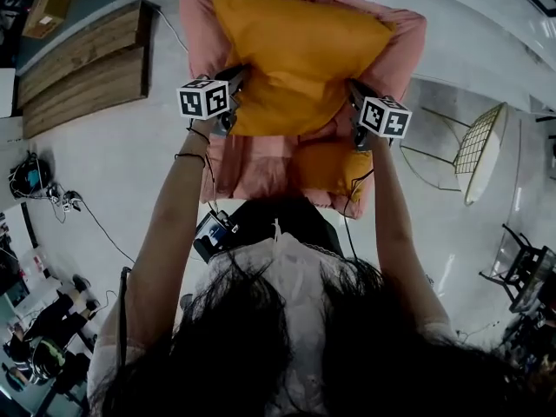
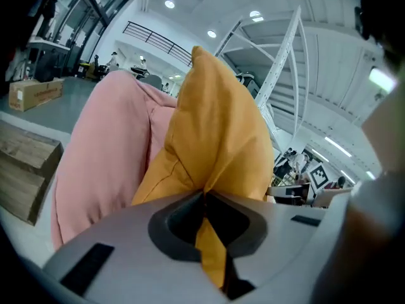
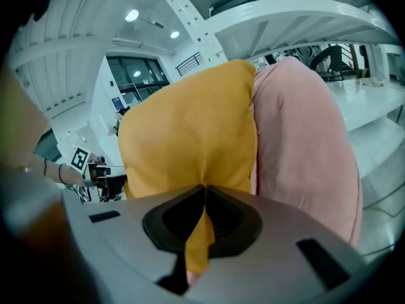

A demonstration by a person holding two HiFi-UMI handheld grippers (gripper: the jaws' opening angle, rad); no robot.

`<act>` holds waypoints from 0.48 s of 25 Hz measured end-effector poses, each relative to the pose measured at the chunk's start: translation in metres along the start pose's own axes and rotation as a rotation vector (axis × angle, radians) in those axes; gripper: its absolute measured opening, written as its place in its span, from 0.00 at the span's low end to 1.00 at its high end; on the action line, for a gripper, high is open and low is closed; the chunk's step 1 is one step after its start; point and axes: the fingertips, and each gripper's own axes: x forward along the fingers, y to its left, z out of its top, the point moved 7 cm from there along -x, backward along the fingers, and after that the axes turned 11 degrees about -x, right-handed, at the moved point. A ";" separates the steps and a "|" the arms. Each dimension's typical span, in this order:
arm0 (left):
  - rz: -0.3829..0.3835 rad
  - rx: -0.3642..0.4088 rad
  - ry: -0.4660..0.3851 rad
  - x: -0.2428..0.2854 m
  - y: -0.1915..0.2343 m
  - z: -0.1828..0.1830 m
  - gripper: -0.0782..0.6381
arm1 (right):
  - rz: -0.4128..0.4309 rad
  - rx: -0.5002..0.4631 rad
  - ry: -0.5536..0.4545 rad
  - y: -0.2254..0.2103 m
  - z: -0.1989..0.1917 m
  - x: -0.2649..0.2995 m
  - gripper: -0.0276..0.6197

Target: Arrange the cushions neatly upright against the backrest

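Note:
A large orange cushion (image 1: pixel 300 59) is held up in front of the pink armchair's backrest (image 1: pixel 198 33). My left gripper (image 1: pixel 233 102) is shut on the cushion's lower left corner, and my right gripper (image 1: pixel 354 111) is shut on its lower right corner. In the left gripper view the orange cushion (image 2: pixel 218 138) rises from the jaws, with the pink backrest (image 2: pixel 107 163) to its left. The right gripper view has the orange cushion (image 3: pixel 190 138) pinched the same way, with the pink backrest (image 3: pixel 304 144) to its right. A smaller orange cushion (image 1: pixel 328 168) lies on the seat.
Wooden pallets (image 1: pixel 82 68) lie on the floor to the left of the armchair. A wire-frame chair (image 1: pixel 473 150) stands to the right. Cables and gear (image 1: pixel 39 185) sit on the floor at the left. The person's own head and arms fill the lower head view.

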 end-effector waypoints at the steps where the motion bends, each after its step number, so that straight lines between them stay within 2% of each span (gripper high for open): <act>1: 0.002 -0.010 -0.010 0.002 0.000 -0.006 0.15 | -0.006 -0.002 0.017 -0.003 -0.005 0.002 0.09; 6: 0.015 -0.002 -0.054 0.007 0.004 -0.008 0.15 | -0.018 -0.009 0.014 -0.005 -0.007 0.012 0.10; 9: -0.010 0.000 -0.045 0.003 0.002 -0.007 0.15 | -0.049 -0.040 0.013 0.000 -0.008 0.005 0.10; 12: -0.024 0.034 -0.026 -0.005 -0.004 -0.005 0.16 | -0.084 -0.035 0.010 0.005 -0.011 -0.008 0.10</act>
